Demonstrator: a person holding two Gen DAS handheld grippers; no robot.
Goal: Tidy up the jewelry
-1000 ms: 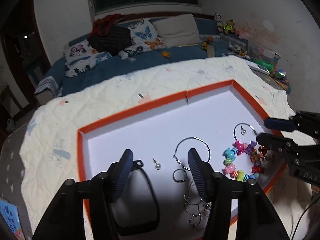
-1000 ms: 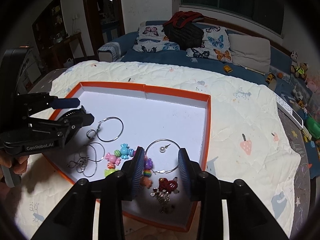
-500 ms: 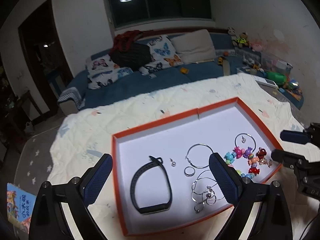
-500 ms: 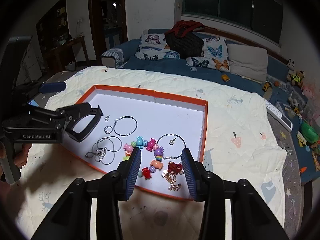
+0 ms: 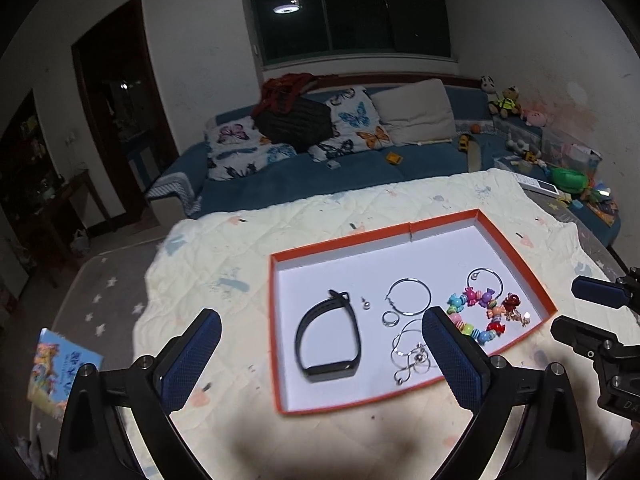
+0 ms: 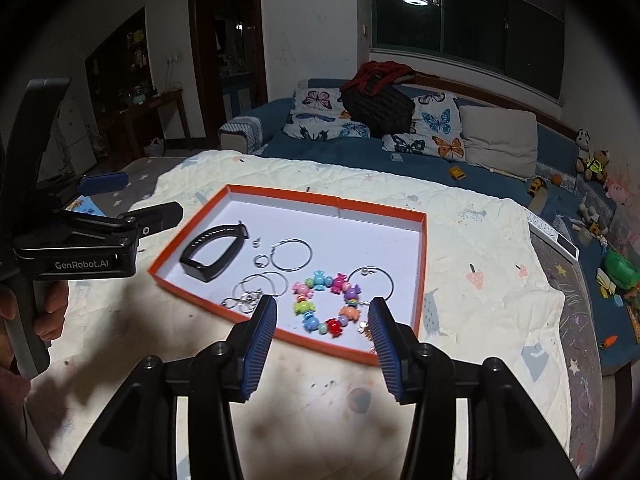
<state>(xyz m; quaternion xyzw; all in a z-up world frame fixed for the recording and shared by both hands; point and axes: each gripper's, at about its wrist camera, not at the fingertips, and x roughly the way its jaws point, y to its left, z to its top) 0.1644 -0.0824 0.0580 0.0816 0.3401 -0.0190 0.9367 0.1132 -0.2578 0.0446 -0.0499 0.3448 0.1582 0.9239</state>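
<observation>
Both the left gripper and right gripper have jaws apart and empty, the right's just widening, and all the jewelry sits in the orange tray on the quilted counter. Risk I'd guess: that thin chain snags the hoop earring beside it and drags it along. Only readable writing is "GenRobot.AI" on the left gripper.

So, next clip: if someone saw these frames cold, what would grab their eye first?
Probably the orange-rimmed tray on the pale quilt, its white floor scattered with jewelry. The bright candy-bead bracelet stands out at its near right side, with the black wristband lying towards the left. Both the left gripper and right gripper hang open and empty above the near edge.
</observation>
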